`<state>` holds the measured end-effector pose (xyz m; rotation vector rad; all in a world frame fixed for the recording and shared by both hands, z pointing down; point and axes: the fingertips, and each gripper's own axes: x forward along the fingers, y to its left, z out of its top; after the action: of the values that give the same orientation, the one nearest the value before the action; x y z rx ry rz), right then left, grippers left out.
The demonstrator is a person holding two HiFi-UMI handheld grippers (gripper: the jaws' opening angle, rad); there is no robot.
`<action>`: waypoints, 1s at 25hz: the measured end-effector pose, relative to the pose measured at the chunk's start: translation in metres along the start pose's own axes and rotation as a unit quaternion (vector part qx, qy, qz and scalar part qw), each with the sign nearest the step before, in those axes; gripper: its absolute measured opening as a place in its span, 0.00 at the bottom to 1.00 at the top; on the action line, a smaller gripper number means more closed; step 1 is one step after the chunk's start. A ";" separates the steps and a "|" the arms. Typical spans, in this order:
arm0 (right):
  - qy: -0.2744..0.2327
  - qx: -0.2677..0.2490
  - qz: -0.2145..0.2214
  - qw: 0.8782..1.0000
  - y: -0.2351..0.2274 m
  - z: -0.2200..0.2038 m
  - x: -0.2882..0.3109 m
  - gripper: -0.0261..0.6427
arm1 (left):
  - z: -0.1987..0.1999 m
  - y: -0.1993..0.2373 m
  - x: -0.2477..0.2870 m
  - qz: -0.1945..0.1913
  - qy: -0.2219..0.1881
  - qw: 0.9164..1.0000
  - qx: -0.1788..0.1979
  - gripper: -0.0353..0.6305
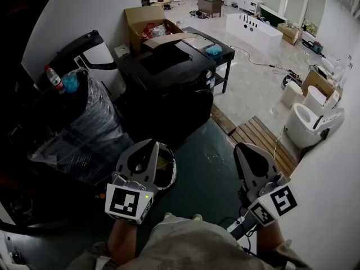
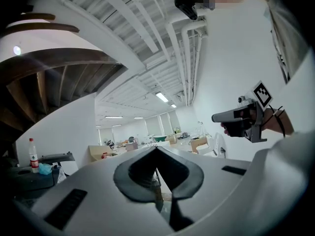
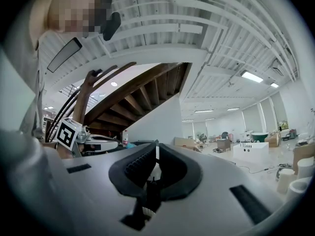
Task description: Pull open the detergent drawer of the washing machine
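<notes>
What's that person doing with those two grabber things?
A person stands holding a gripper in each hand. The left gripper and the right gripper both point level in the air, jaws together, with nothing in them. They touch nothing. Ahead stand a black cabinet and a cardboard box. No washing machine drawer can be made out, so the pulling has not begun.

Pale floor [image 1: 247, 83], white wall [image 1: 84, 10], wooden pallet [image 1: 261, 138]
</notes>
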<state>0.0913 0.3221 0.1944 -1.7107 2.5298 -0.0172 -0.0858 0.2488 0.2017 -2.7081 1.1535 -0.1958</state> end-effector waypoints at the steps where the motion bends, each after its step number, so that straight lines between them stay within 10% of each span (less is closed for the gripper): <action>1: -0.006 0.005 0.001 1.000 -0.001 0.001 -0.002 0.10 | 0.001 -0.003 0.001 0.001 0.000 1.000 0.000 0.08; 3: -0.018 0.014 0.000 1.000 -0.006 0.001 -0.005 0.47 | 0.000 -0.006 0.002 0.004 0.001 1.000 -0.001 0.08; 5: -0.029 0.018 -0.014 0.999 -0.013 0.002 -0.006 0.53 | -0.003 -0.007 0.003 0.006 0.004 1.000 0.000 0.08; 25: 0.000 0.056 -0.047 0.997 -0.089 -0.042 0.082 0.58 | -0.045 0.053 0.097 0.002 0.016 1.000 -0.007 0.08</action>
<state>0.1396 0.2110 0.2359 -1.7835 2.3966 -0.1637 -0.0649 0.1369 0.2379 -2.7235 1.1735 -0.2309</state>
